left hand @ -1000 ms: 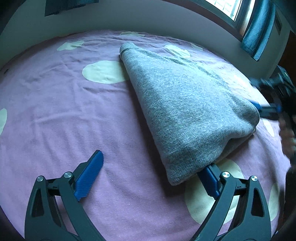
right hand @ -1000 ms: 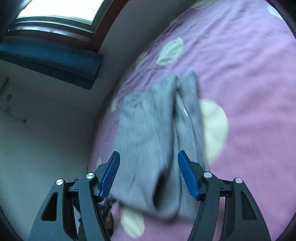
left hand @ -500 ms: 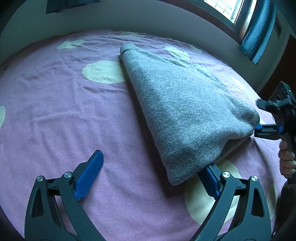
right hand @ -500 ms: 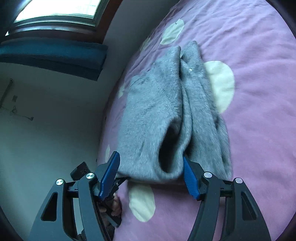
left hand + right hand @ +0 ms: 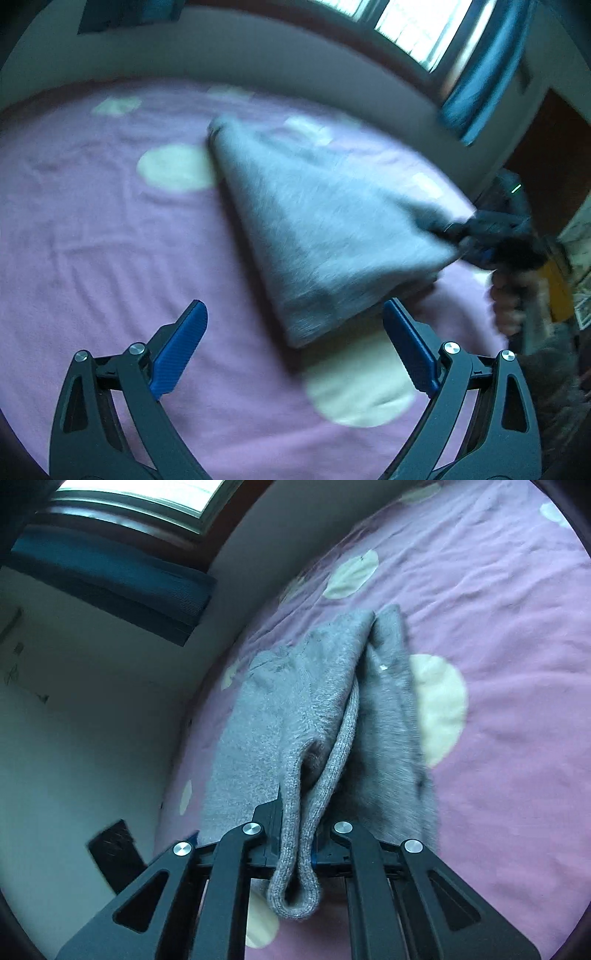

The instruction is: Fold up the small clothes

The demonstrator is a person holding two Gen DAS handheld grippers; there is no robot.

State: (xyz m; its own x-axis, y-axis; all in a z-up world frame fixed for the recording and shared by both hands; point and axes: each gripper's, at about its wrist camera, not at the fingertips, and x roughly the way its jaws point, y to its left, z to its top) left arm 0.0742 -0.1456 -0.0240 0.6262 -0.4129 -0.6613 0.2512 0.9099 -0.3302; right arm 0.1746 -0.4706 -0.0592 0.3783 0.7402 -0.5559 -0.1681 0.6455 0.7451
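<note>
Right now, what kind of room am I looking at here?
Most likely a bedroom. A grey knit garment lies on a wide purple bedsheet with pale dots that looks like a bed, and a window with a blue curtain sits in the wall behind it.

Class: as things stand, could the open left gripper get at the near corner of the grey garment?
Probably yes. The left gripper is open, and the garment's near corner lies on the bedspread between its fingers with nothing in the way. The right gripper grips another edge, off to the side.
</note>
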